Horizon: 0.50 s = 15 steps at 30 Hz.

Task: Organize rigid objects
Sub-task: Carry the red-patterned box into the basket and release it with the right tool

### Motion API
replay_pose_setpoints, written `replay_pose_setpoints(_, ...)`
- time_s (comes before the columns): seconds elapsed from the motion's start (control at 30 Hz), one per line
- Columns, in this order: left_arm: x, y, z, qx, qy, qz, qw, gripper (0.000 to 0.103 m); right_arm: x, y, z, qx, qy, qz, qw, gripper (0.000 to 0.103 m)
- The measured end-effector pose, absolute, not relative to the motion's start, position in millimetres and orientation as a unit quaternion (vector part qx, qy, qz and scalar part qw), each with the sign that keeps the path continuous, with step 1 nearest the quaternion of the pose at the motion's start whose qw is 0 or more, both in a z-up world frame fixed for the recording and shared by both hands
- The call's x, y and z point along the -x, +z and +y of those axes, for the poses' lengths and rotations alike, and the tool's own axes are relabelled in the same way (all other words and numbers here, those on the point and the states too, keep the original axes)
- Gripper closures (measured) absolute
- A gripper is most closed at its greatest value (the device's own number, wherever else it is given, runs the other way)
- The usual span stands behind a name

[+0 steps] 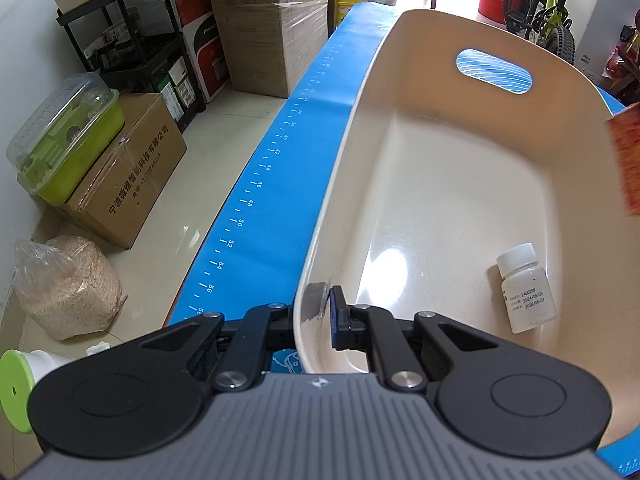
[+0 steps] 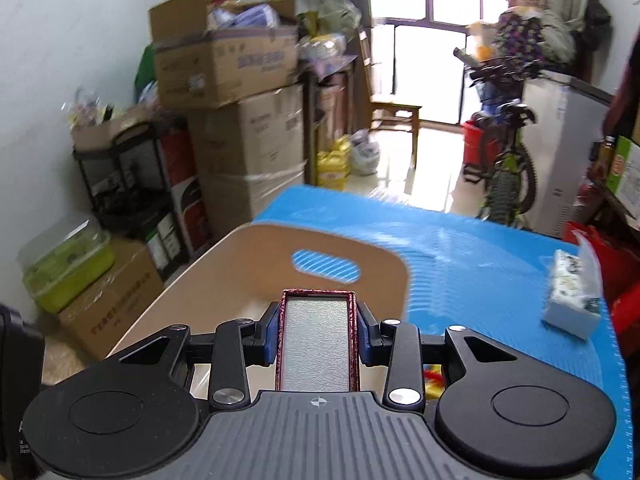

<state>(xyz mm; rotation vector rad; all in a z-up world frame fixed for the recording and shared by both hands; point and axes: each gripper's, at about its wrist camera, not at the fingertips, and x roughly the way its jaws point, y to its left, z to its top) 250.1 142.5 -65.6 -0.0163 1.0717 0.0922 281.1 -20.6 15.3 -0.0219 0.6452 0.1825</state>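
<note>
Looking along the left gripper [image 1: 320,312]: blue mat [image 1: 280,168] with a printed ruler scale covers the table, pale floor tiles beyond its edge, cardboard boxes [image 1: 128,168], a black shelf rack [image 1: 132,40] and a bike [image 1: 548,12] in the room. Cream bin [image 1: 460,184] sits on the mat. Jaws nearly closed, pinching the bin's near wall; the outer finger is hidden behind that wall. White bottle [image 1: 526,288] lies inside the bin, right of the fingers and apart from them. A red box edge is cut off at the right frame border.

Right wrist view: blurred. Right gripper [image 2: 316,332] is clamped partway closed on a red-rimmed box [image 2: 316,344], pads on both its long sides. The box sticks out ahead between the fingers, its rear end hidden by the gripper body. Bin just ahead and below the fingertips. Tissue pack [image 2: 572,296] on the mat well to the right. Something yellow under the right finger, unclear.
</note>
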Motion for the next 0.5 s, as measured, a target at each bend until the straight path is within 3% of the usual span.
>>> replay_pose_setpoints(0.5, -250, -65, 141, 0.007, 0.043, 0.511, 0.859, 0.091, -280, -51, 33, 0.099, 0.128, 0.412, 0.897, 0.059)
